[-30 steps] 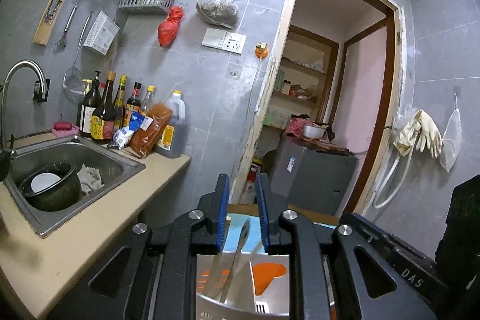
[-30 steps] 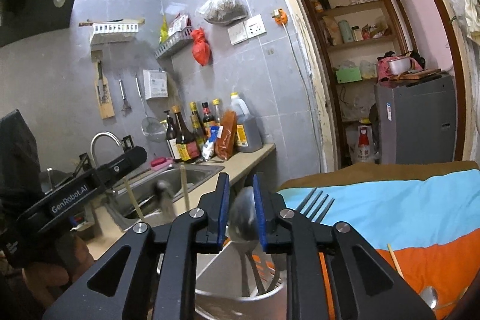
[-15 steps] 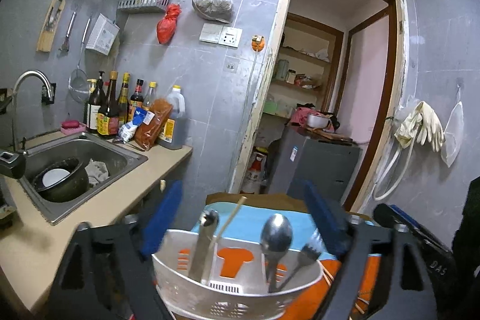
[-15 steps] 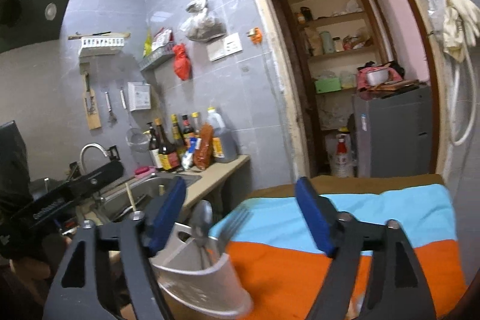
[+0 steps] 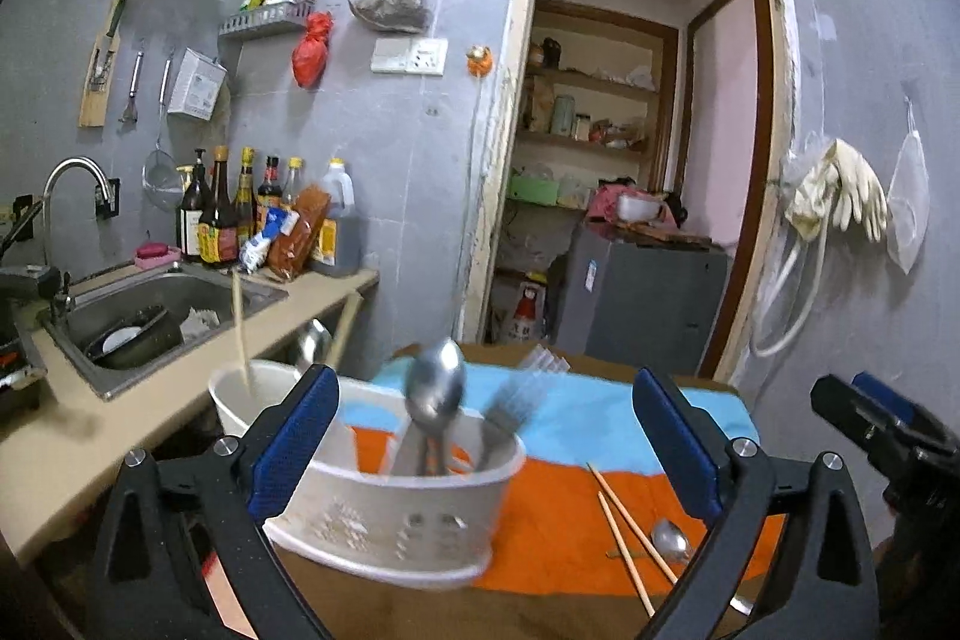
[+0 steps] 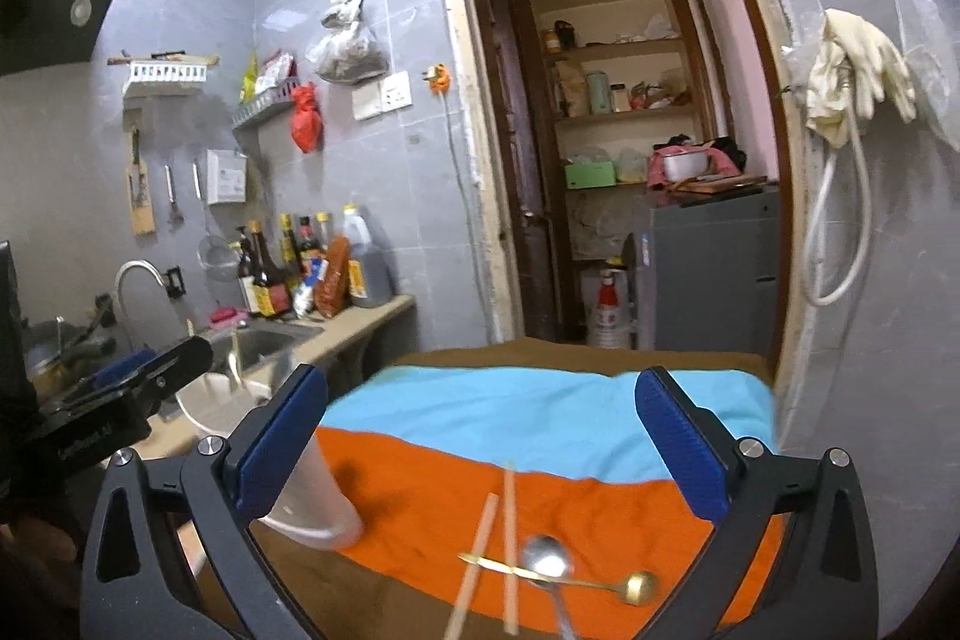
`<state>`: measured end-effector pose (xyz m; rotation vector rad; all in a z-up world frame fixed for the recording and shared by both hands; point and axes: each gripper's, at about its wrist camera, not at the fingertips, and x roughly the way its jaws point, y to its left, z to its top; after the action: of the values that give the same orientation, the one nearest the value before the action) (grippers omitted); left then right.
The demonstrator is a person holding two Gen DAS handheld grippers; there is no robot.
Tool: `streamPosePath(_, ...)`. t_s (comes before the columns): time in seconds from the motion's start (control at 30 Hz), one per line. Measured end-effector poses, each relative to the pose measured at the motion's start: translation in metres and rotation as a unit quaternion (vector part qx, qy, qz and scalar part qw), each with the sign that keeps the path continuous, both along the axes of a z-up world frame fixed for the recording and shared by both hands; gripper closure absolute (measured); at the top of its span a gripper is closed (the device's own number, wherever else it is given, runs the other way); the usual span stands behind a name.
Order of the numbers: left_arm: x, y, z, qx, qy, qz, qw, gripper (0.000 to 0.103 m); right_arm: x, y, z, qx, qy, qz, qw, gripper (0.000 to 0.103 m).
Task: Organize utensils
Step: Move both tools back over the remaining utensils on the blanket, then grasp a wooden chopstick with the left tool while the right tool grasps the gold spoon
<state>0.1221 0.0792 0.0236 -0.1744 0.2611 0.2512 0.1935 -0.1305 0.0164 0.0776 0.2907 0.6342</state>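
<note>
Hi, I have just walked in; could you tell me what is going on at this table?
A person is sorting utensils with two handheld grippers. Both the left gripper and the right gripper are open and hold nothing. The white caddy on the cloth-covered table already holds a spoon and a fork. A pair of chopsticks, a silver spoon and a gold spoon lie loose on the cloth.
</note>
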Motion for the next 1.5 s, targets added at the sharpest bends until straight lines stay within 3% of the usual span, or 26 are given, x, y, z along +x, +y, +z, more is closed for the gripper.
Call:
streamPosePath(0.17, 0.009, -0.031, -0.023, -0.01, 0.037, -0.017, 0.9991, 0.007, 0.006, -0.027, -0.016, -0.018, 0.021, -0.017, 0.999, 0.0)
streamPosePath(0.47, 0.033, -0.065, -0.065, -0.024, 0.114, -0.039, 0.9925, 0.007, 0.028, -0.057, -0.058, -0.052, 0.1, -0.041, 0.993, 0.0)
streamPosePath(0.67, 0.056, -0.077, -0.092, -0.035, 0.183, -0.06, 0.9807, 0.007, 0.041, -0.062, -0.083, -0.066, 0.16, -0.037, 0.984, 0.0)
streamPosePath(0.8, 0.066, -0.078, -0.104, -0.049, 0.21, -0.074, 0.9736, 0.009, 0.049, -0.062, -0.097, -0.074, 0.201, -0.023, 0.977, 0.009)
streamPosePath(1.1, 0.082, -0.076, -0.119, -0.085, 0.258, -0.103, 0.9569, 0.044, 0.063, -0.056, -0.121, -0.084, 0.278, 0.008, 0.957, 0.046)
streamPosePath(1.27, 0.091, -0.079, -0.125, -0.1, 0.279, -0.122, 0.9472, 0.062, 0.067, -0.056, -0.135, -0.091, 0.314, 0.009, 0.945, 0.056)
streamPosePath(1.37, 0.098, -0.083, -0.129, -0.101, 0.295, -0.128, 0.9413, 0.069, 0.069, -0.056, -0.136, -0.09, 0.315, 0.01, 0.945, 0.058)
streamPosePath(1.5, 0.106, -0.086, -0.13, -0.093, 0.307, -0.128, 0.9384, 0.077, 0.073, -0.052, -0.139, -0.1, 0.311, 0.012, 0.945, 0.069)
